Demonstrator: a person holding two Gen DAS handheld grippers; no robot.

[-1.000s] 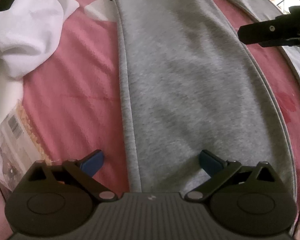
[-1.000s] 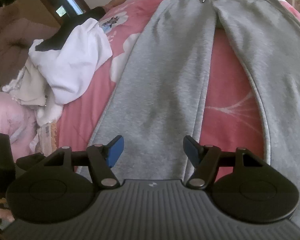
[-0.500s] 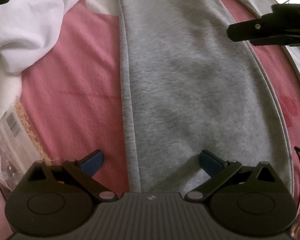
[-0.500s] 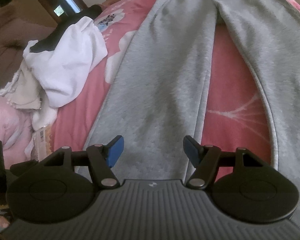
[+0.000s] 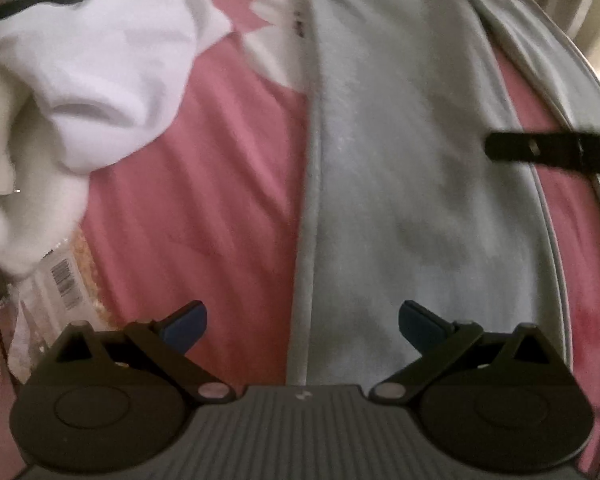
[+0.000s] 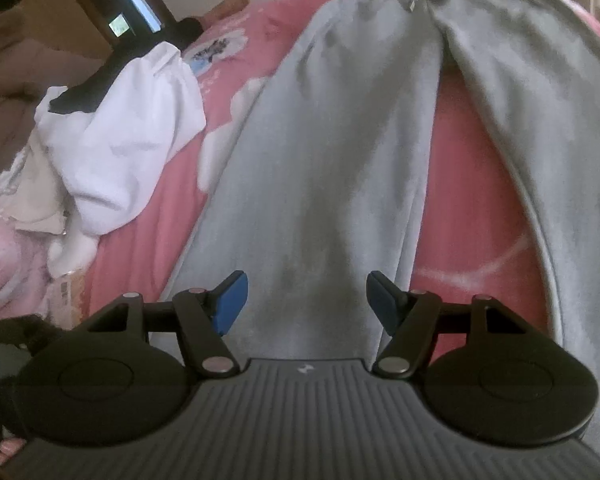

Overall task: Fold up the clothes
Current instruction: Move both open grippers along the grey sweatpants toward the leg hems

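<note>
A pair of light grey fleece sweatpants (image 6: 324, 168) lies spread flat on the pink printed bedsheet (image 5: 204, 184), waistband and drawstring at the far end, the two legs splayed apart so a wedge of pink shows between them. The left gripper (image 5: 302, 326) hangs over the lower end of one leg, its blue-tipped fingers (image 5: 186, 324) spread wide with nothing between them; one finger sits above the pink sheet just beside the leg's outer seam, the other above the grey fabric. The right gripper (image 6: 306, 306) is over the same leg, jaws likewise wide apart and empty, both blue pads above the grey cloth, the right-hand pad close to the leg's inner edge. From the left wrist view, a black finger of the right gripper pokes in at the right edge, over the inner seam of that leg. Off to the left lies a crumpled white garment (image 6: 128, 152) in a heap, with a black piece of clothing (image 6: 112, 76) draped on top. A clear plastic packet with a barcode label (image 5: 60, 284) lies near the left gripper, partly under the white heap.
</note>
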